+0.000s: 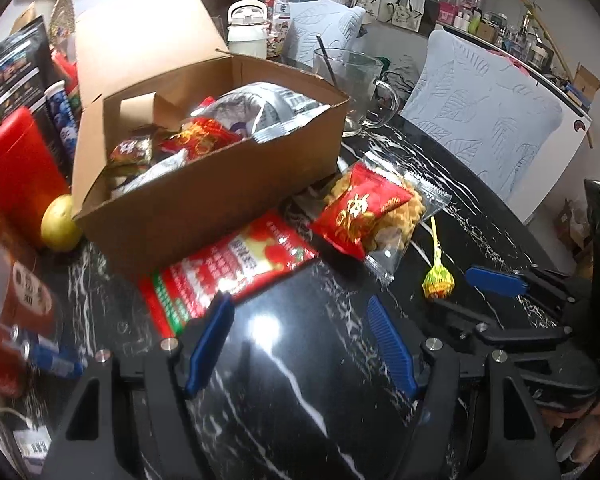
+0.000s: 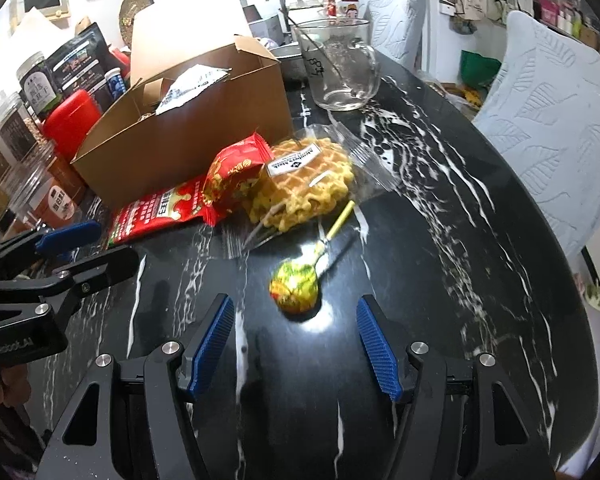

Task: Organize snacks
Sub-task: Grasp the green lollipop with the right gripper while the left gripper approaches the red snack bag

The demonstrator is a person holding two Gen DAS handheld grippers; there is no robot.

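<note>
At upper left the box (image 2: 188, 128) is kept open for snacks, the red packets (image 2: 168, 212) and waffle (image 2: 308, 184) are left beside it at centre, and the lollipop (image 2: 296, 286) is framed on the tabletop (image 2: 440, 280) by the right gripper (image 2: 296, 344), its jaws spread wide and empty, the left gripper (image 1: 300, 340) likewise.
</note>
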